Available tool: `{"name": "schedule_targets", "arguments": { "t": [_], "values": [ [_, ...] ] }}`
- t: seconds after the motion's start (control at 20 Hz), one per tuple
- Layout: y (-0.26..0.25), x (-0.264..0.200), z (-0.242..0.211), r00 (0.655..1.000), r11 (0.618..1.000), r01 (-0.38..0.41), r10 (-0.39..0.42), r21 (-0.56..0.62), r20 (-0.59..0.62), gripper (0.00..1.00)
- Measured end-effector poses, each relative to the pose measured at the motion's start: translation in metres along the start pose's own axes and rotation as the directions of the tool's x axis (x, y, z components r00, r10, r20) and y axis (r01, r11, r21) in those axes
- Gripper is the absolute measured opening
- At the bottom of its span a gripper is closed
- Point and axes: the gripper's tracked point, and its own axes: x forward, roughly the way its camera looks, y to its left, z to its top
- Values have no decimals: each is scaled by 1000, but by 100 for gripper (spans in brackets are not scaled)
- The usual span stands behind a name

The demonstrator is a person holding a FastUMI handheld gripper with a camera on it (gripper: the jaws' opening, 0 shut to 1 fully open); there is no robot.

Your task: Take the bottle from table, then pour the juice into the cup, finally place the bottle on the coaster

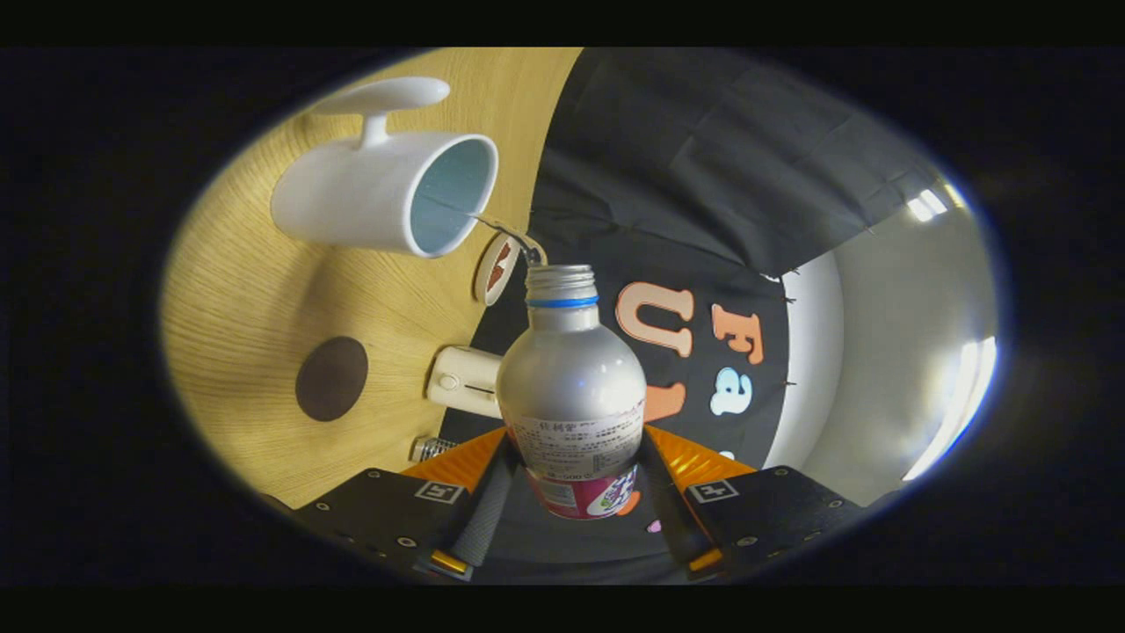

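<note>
My gripper (pixel 576 482) is shut on the lower body of a silver bottle (pixel 571 378) with a white label and a blue ring under its open neck. The bottle is tipped on its side, so the wooden table (pixel 237 290) stands like a wall beside it. Its mouth points at a white cup (pixel 378 198) with a pale blue inside and a side handle. A thin stream of liquid (pixel 492 227) runs from the bottle's mouth over the rim into the cup. A dark brown round coaster (pixel 331 378) lies on the table, apart from the cup and nearer to my fingers (pixel 488 510).
A small round disc with a reddish pattern (pixel 497 268) lies between the cup and the bottle's neck. A white boxy device (pixel 464 380) sits near the table's edge behind the bottle, with a small ribbed metal piece (pixel 431 448) beside it. The black cloth wall hangs beyond.
</note>
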Motion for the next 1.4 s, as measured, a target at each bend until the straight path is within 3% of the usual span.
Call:
{"name": "schedule_targets", "arguments": {
  "t": [1.4],
  "values": [
    [-19,6,7,997,988,30,-19,-154,73,77]
  ]
}}
